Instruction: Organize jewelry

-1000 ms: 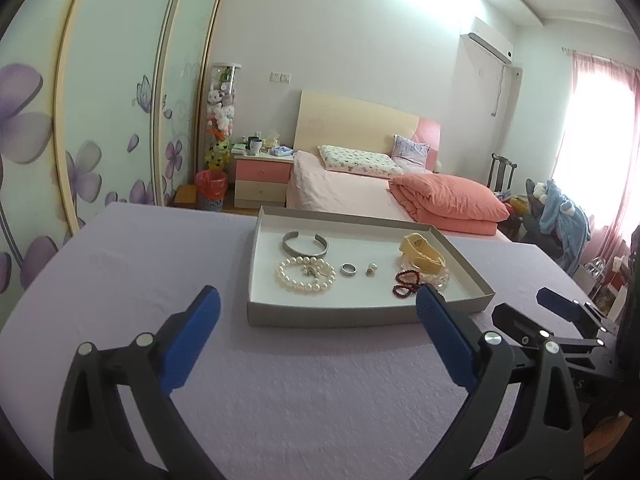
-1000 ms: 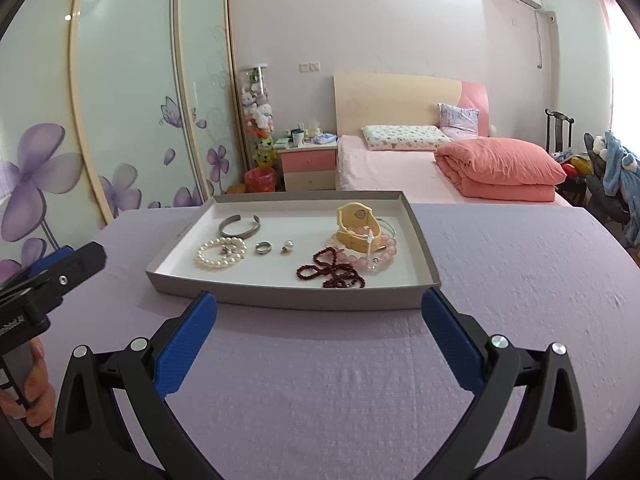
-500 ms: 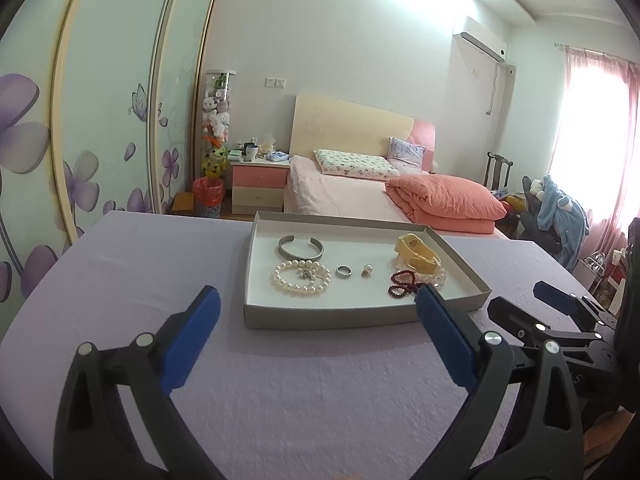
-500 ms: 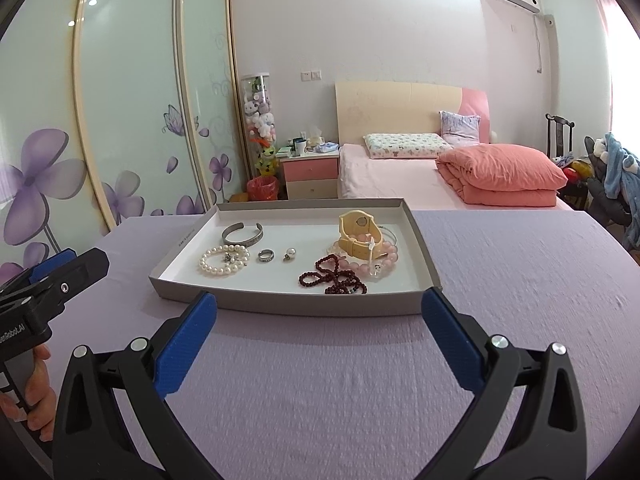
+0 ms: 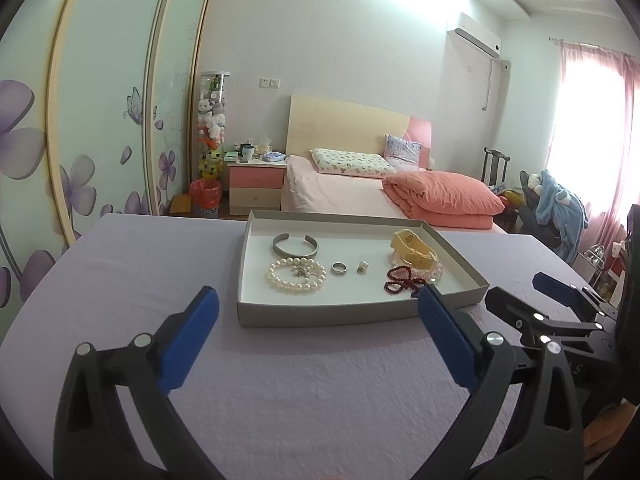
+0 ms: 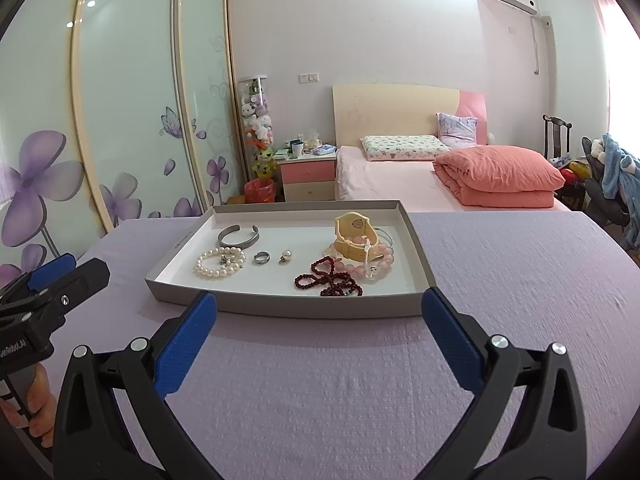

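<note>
A shallow grey tray (image 5: 328, 314) (image 6: 280, 307) stands on the lilac tablecloth ahead of both grippers. In it lie a silver cuff (image 5: 295, 245) (image 6: 239, 236), a pearl bracelet (image 5: 295, 276) (image 6: 220, 262), a silver ring (image 5: 339, 268) (image 6: 262, 257), a small pearl charm (image 5: 362, 267) (image 6: 285, 256), dark red beads (image 5: 402, 280) (image 6: 330, 280), a yellow watch (image 5: 412, 245) (image 6: 354, 234) and pink beads (image 6: 382, 258). My left gripper (image 5: 318, 306) is open and empty, short of the tray. My right gripper (image 6: 320, 306) is open and empty, at the tray's near wall.
The tablecloth (image 6: 520, 280) spreads around the tray. The right gripper shows at the right of the left wrist view (image 5: 560, 300); the left gripper shows at the left of the right wrist view (image 6: 52, 280). A bed (image 6: 440, 176) and wardrobe doors (image 6: 120, 100) are behind.
Both views have tilted up slightly, so the tray sits lower in frame. The jewelry has not moved and both grippers stay open.
</note>
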`<state>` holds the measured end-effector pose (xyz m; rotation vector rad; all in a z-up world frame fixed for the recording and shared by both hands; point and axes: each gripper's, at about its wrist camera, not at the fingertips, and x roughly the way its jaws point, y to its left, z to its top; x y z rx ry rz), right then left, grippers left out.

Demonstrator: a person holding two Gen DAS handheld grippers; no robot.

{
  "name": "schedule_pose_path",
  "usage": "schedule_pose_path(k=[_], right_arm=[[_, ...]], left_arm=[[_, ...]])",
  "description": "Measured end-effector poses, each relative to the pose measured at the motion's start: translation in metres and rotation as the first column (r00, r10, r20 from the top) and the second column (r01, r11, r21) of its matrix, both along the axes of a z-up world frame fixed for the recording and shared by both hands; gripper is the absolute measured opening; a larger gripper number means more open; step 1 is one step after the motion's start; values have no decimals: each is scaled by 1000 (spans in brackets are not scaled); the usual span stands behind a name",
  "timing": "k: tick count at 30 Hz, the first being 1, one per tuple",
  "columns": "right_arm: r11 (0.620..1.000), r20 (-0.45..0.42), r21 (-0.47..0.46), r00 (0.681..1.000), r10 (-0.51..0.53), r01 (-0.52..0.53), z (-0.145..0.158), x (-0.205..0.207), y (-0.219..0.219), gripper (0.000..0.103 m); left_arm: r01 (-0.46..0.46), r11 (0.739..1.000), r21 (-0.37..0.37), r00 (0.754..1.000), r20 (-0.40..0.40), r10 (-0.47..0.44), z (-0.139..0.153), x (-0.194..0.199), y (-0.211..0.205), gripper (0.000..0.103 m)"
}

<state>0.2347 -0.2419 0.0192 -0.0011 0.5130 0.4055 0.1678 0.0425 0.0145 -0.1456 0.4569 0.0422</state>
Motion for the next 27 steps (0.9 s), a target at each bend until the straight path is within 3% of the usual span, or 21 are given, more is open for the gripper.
schedule_pose_path(k=[27], right_arm=[[1000, -2, 4, 1000, -2, 2, -1, 1, -3, 101]], left_arm=[[10, 1000, 7, 1000, -11, -10, -5, 2, -1, 99]])
